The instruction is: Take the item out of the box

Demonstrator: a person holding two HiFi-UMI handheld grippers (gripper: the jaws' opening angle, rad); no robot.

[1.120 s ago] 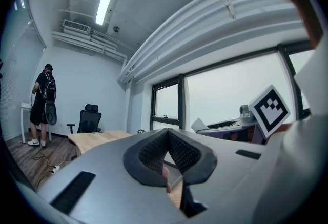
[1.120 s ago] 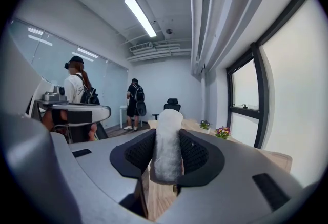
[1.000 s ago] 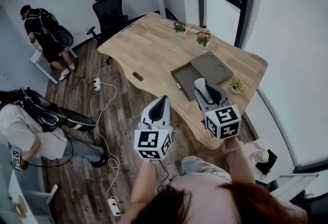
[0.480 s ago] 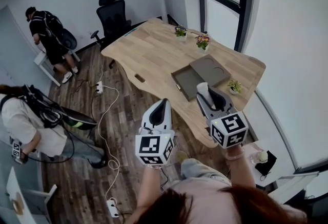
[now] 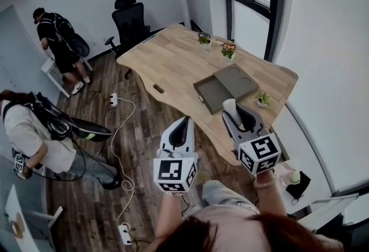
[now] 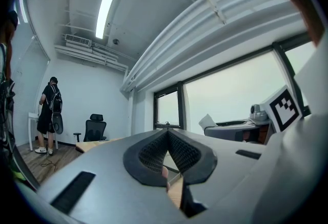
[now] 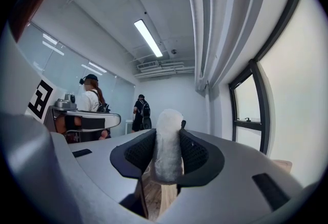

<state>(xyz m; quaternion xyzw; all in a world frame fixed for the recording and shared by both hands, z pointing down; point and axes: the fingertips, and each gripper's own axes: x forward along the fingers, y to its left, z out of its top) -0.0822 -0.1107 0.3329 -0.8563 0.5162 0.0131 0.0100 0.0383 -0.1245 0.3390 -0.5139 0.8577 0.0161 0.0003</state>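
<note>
A flat grey box lies open on the wooden table (image 5: pixel 167 60), its tray (image 5: pixel 211 93) beside its lid (image 5: pixel 237 80). My right gripper (image 5: pixel 233 109) hovers over the table's near edge, just in front of the tray, shut on a white fluffy item (image 5: pixel 229 106). In the right gripper view the white item (image 7: pixel 168 145) stands upright, pinched between the dark pads (image 7: pixel 139 152). My left gripper (image 5: pixel 184 123) hangs over the floor to the left of the table. Its pads (image 6: pixel 154 152) meet at the tips with nothing between them.
Two small flower pots (image 5: pixel 203 38) (image 5: pixel 229 49) and a little plant (image 5: pixel 265 97) stand on the table. A black office chair (image 5: pixel 131 19) is at the far end. Two people (image 5: pixel 57 43) (image 5: pixel 26 132) are at the left. Cables and power strips (image 5: pixel 112 99) lie on the wood floor.
Both grippers have drawn back a little from the box toward me, the right one still holding the white item. The person at the left has shifted slightly.
</note>
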